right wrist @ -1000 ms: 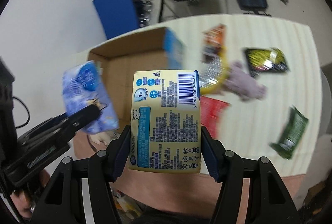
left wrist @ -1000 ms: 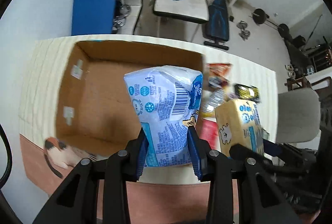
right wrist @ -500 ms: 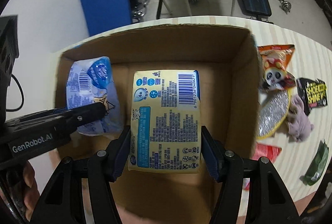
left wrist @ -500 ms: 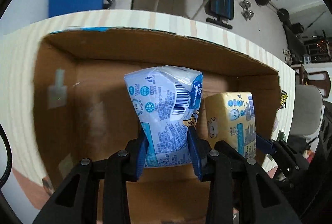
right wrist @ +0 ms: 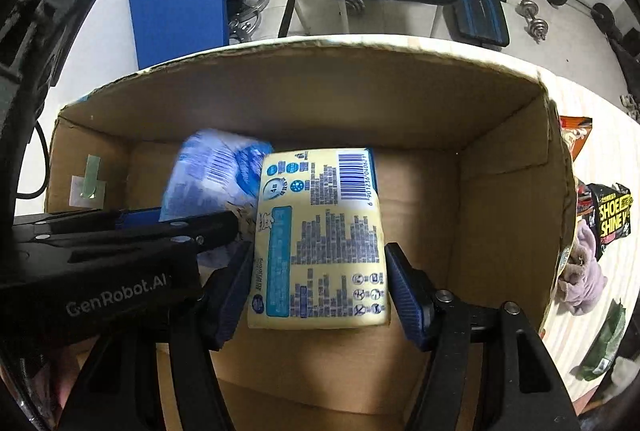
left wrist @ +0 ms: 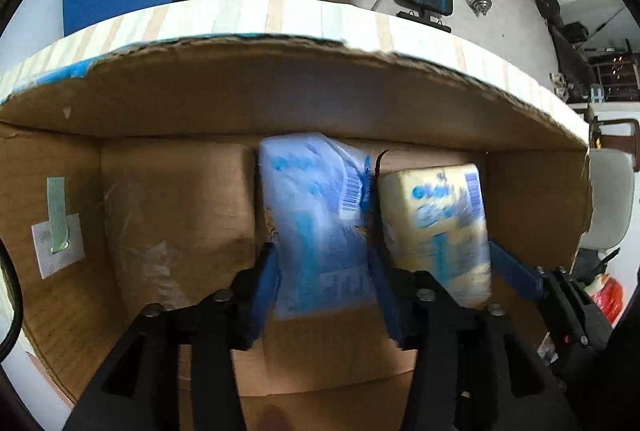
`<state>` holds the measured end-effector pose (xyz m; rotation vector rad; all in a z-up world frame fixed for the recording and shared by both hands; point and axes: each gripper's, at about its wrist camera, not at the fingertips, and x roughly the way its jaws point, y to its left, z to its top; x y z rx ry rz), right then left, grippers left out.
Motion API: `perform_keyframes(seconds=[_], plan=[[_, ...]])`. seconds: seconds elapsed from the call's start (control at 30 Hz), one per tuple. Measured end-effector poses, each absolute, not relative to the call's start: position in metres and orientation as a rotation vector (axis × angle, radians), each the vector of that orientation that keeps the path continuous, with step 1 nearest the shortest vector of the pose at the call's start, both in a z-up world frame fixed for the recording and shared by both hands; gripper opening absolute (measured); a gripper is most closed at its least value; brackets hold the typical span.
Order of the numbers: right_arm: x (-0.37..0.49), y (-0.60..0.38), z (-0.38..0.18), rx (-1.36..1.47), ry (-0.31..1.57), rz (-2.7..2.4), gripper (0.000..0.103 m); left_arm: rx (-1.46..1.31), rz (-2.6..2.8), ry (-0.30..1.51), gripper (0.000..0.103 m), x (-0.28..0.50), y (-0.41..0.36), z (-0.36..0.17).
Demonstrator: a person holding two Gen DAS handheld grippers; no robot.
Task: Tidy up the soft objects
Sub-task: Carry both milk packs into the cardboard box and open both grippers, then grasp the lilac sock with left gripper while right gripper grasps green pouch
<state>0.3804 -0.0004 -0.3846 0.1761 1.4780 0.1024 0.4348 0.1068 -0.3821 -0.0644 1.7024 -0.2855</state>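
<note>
Packs: blue pack point(left wrist: 316, 227) pinched in left gripper point(left wrist: 324, 287), yellow pack point(right wrist: 320, 235) pinched in right gripper point(right wrist: 320, 287). Both fingers pressed into pack sides, wrap dented at blue pack. Both packs inside box point(right wrist: 500, 135), side by side, blue on left, yellow on right, just beside each other near box's far wall. Blue pack blurred in both views; contact w/ box floor not confirmed for either. Yellow pack held w/ barcode end toward far wall, print facing up.

Box: open top, sits on table point(left wrist: 280, 19) near far edge. Tape tab on left wall. Floor otherwise bare as far as seen.

Outstanding, on table past box's right wall: plush toy point(right wrist: 580, 271), black bag point(right wrist: 612, 211), green bag point(right wrist: 604, 343), orange bag point(right wrist: 574, 139) at far right. Red item seen at right edge of left view, type unclear.

Progress, judged: early. First two items in box but not released. Approx four or more soft items not yet boxed.

Next, judged: set both packs down flat, spread fingers, lift clear. Risk: packs soft, may cling to pads or tip on release; grippers close together, care needed on withdrawal.
</note>
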Motion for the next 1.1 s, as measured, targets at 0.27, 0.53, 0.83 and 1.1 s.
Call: perform_keyframes(seconds=[0.27,0.53,0.83,1.1], plan=[[0.369,0.003,-0.376,0.139,1.488,0.083,0.093,0.049,-0.249,1.678,0.096,0.422,0.116,-0.368],[0.338,0.01,-0.364,0.184,1.515,0.085,0.103,0.051,-0.212,1.584,0.099,0.384,0.148,-0.334],[0.281,0.011,-0.325,0.166,1.461,0.051,0.103,0.087,-0.139,1.389,0.099,0.314,0.17,-0.275],[0.237,0.003,-0.275,0.136,1.375,0.064,0.103,0.065,-0.097,1.25,0.099,0.267,0.165,-0.218]])
